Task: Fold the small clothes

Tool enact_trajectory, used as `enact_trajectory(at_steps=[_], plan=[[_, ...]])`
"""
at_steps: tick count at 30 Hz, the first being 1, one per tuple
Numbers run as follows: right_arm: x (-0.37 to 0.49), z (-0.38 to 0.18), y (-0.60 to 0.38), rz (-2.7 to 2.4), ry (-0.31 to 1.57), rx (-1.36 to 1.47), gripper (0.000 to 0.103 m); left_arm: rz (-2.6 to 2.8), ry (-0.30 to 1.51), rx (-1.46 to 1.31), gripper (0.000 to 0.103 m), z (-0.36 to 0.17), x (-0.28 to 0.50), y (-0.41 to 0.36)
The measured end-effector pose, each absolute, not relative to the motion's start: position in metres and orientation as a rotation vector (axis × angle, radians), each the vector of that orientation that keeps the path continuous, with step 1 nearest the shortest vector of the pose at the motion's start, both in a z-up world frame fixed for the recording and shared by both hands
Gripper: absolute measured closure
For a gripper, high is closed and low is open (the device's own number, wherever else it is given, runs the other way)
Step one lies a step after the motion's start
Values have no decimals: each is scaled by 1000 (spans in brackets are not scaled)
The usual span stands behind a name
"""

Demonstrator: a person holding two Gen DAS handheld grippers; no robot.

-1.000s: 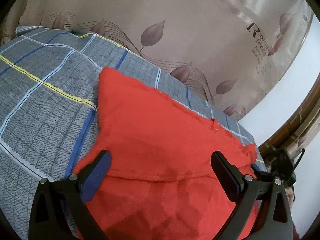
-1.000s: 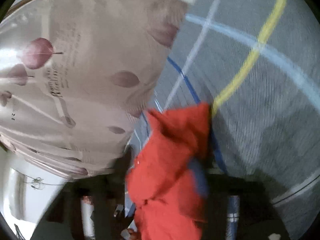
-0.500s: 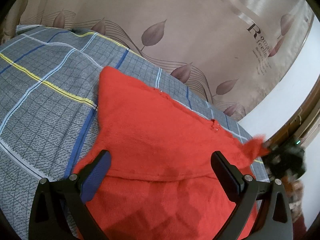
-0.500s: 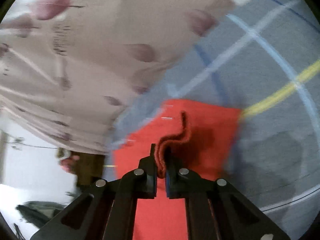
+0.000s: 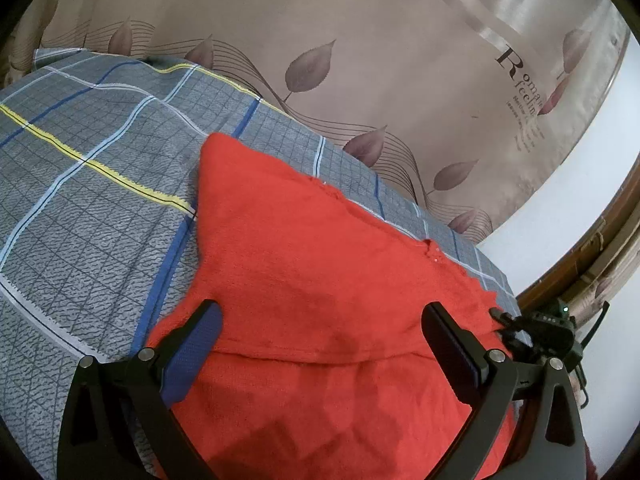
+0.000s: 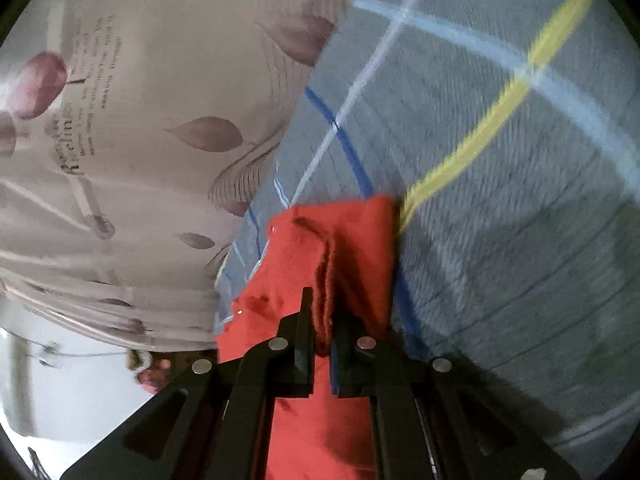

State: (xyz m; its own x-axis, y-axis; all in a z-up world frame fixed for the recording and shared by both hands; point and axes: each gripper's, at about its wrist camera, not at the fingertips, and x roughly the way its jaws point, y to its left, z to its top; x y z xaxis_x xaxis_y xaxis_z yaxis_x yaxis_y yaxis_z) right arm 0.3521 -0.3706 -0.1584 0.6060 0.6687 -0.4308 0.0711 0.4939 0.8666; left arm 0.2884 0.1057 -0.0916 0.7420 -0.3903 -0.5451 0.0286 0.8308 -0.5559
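Red knit garment (image 5: 320, 280), edge bunched in right claw (image 6: 322, 332)

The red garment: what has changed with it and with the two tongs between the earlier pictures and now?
The right tongs have just been closing and now pinch a raised fold of the red garment at its edge; a second ago the cloth only lay before them. In the left view they drew that corner up, then came lower again. The left tongs stayed open above the cloth, and the rest of the garment kept its place on the checked bedsheet.
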Motion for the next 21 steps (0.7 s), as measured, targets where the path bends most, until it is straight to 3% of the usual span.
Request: enact_trajectory(at_steps=[5, 6, 12, 15, 17, 19, 21], plan=[[364, -161, -351, 439, 949, 928, 97, -242, 703, -552, 4, -92, 289, 106], [365, -162, -352, 434, 941, 927, 101, -242, 703, -553, 4, -92, 289, 106], [359, -166, -357, 433, 911, 963, 100, -251, 693, -585, 4, -94, 289, 110], [348, -153, -359, 410, 877, 927, 91, -254, 690, -592, 4, -94, 289, 111], [333, -139, -359, 380, 850, 883, 79, -244, 689, -583, 4, -90, 286, 114], [304, -123, -357, 380, 826, 807, 60, -237, 693, -557, 4, -81, 274, 120], [270, -111, -347, 422, 835, 685, 53, -265, 712, -532, 4, -73, 258, 129]])
